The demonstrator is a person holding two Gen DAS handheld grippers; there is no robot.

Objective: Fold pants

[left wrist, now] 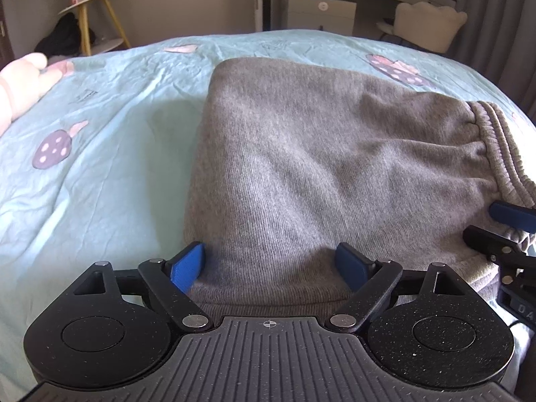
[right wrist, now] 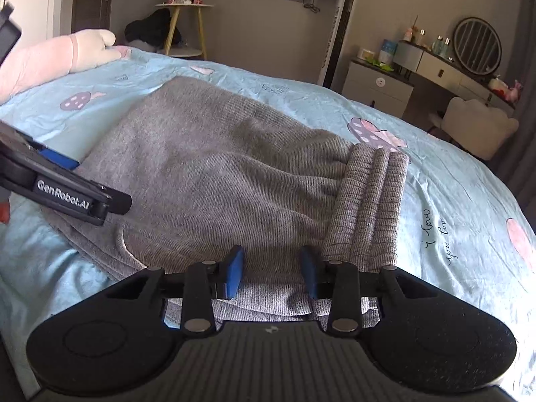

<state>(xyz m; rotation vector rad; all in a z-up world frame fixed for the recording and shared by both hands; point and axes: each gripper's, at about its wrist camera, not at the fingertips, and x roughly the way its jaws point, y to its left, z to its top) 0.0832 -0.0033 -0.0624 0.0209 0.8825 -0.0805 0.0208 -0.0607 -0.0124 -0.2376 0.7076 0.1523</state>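
Observation:
Grey sweatpants (left wrist: 318, 154) lie folded into a thick bundle on a light blue bedspread (left wrist: 100, 167). Their ribbed cuffs (right wrist: 372, 201) lie on top at the right. My left gripper (left wrist: 271, 264) is open, its blue pads either side of the bundle's near left edge. My right gripper (right wrist: 273, 271) is open too, its jaws astride the near edge beside the cuffs. It shows in the left wrist view (left wrist: 502, 224) at the right edge. The left gripper shows in the right wrist view (right wrist: 63, 184) at the left.
A pink plush toy (right wrist: 53, 57) lies at the bed's far left. Beyond the bed stand a yellow-legged side table (right wrist: 184, 23), a white dresser (right wrist: 378, 87) and a white chair (right wrist: 479, 127). The bed edge curves away at the right.

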